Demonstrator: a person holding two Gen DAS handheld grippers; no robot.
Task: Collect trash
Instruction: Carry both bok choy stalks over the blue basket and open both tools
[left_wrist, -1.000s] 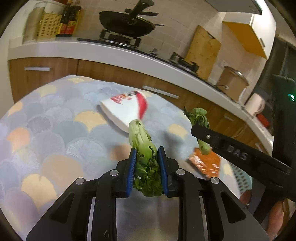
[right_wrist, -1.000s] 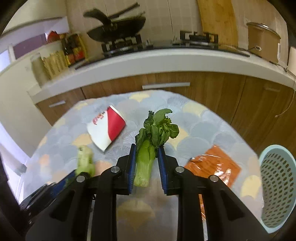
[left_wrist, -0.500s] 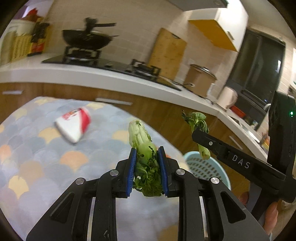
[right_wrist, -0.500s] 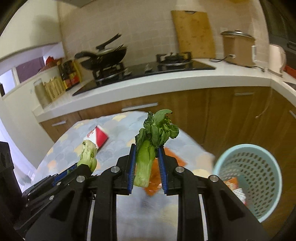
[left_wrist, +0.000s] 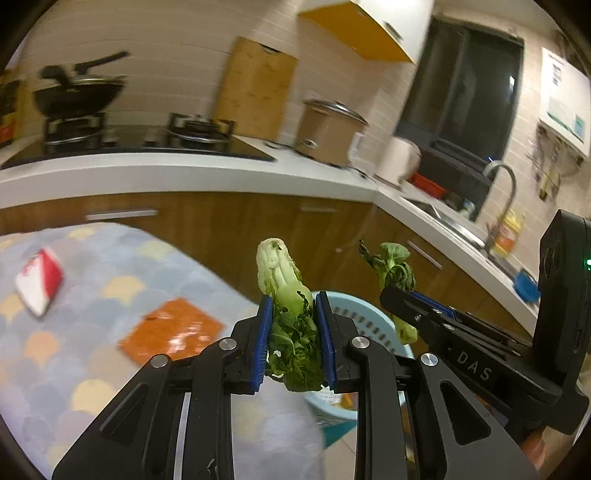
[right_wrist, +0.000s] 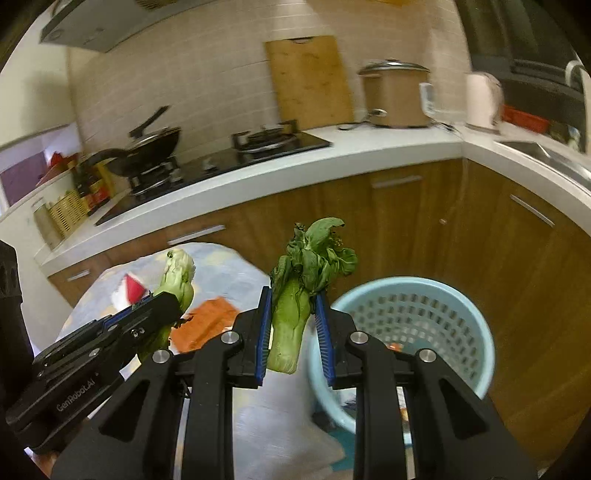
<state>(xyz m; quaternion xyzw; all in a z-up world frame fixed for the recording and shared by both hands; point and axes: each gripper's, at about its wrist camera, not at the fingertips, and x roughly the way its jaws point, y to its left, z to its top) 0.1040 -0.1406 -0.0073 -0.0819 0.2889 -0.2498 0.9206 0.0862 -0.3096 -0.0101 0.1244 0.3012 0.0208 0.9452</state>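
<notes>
My left fingers (left_wrist: 264, 332) pinch a wilted bok choy (left_wrist: 291, 317), pale stem up; my right fingers (right_wrist: 263, 328) pinch another bok choy (right_wrist: 295, 295), leaves up, near the blue basket (right_wrist: 476, 332).

Perforated plastic basket (right_wrist: 406, 317), wood cabinets (right_wrist: 406, 221), glossy foil wrapper (left_wrist: 170, 332)

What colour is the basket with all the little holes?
The basket is light blue. It shows best in the right wrist view, just beyond the table edge.
</notes>
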